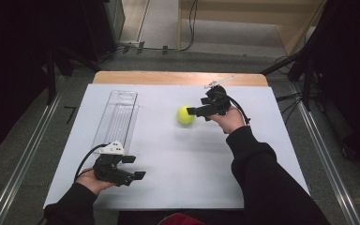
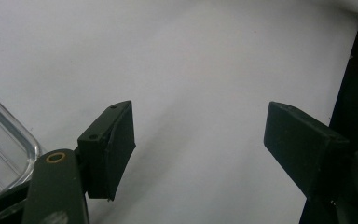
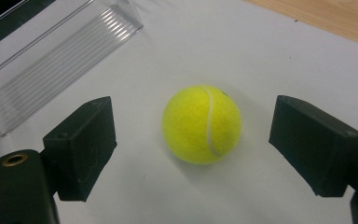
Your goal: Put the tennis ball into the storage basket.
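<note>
A yellow tennis ball [image 1: 185, 115] rests on the white table sheet [image 1: 183, 159]. My right gripper [image 1: 191, 111] sits just right of it, open, jaws pointing left at the ball. In the right gripper view the ball [image 3: 201, 124] lies between and slightly beyond the two black jaws of that gripper [image 3: 193, 149], touching neither. My left gripper [image 1: 135, 167] stands open near the front left of the sheet, with nothing between its jaws [image 2: 200, 154]. A clear plastic tray [image 1: 116, 116] lies lengthwise at the left.
The tray's corner [image 2: 4, 149] shows at the left of the left gripper view, and the tray [image 3: 56, 56] lies beyond the ball in the right gripper view. A wooden table edge [image 1: 178, 78] runs along the far side. Dark stands flank the table.
</note>
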